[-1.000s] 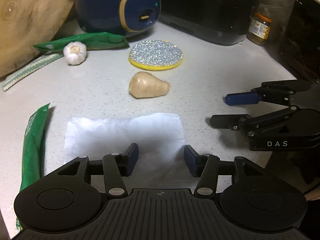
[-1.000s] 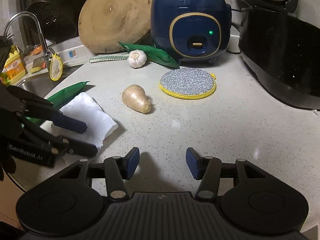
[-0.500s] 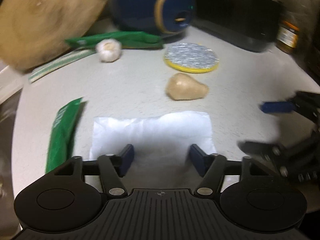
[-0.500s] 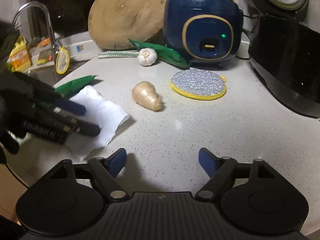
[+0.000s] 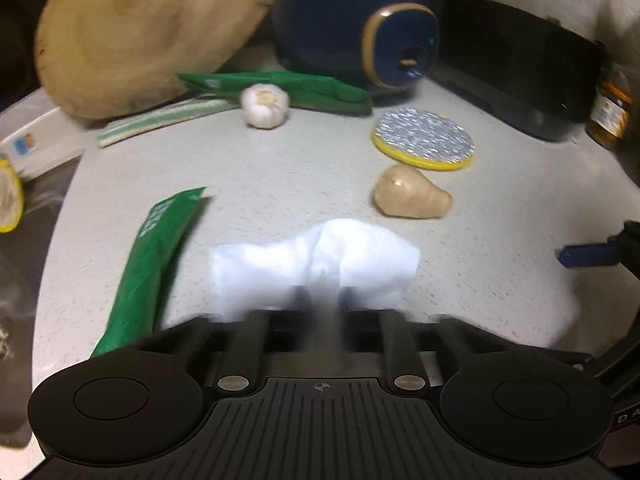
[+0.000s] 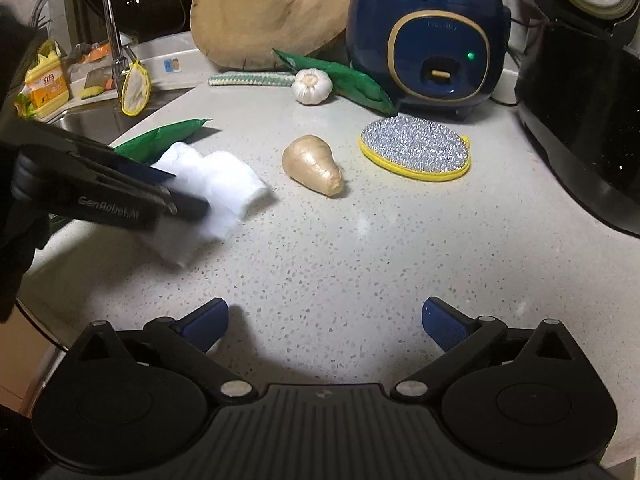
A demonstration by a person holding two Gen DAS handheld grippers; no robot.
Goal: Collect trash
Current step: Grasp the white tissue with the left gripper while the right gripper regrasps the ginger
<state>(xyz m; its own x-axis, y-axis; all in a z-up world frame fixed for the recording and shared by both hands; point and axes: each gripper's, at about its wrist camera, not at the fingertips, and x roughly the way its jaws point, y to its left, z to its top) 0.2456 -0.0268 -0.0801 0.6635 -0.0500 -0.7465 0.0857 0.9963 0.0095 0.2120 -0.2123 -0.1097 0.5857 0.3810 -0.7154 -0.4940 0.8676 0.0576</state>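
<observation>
The white tissue (image 6: 208, 184) is bunched on the speckled counter (image 6: 360, 248) beside a green wrapper (image 6: 160, 138) and apparently pinched by the left gripper (image 6: 188, 196) (its fingertips are blurred). The right gripper (image 6: 324, 320) is held spread wide, nothing between its fingers.

Black grippers (image 6: 324, 322) (blue finger pads (image 6: 206, 316))

Speckled grey countertop (image 6: 360, 248). White tissue (image 5: 320, 264). Green wrapper (image 5: 156, 264). Navy cooker (image 6: 424, 36), gold trim. Silver glitter scrubber (image 6: 414, 148), yellow rim. Beige ginger (image 6: 312, 164). White garlic (image 6: 311, 86). Blue finger pads (image 6: 444, 324).
</observation>
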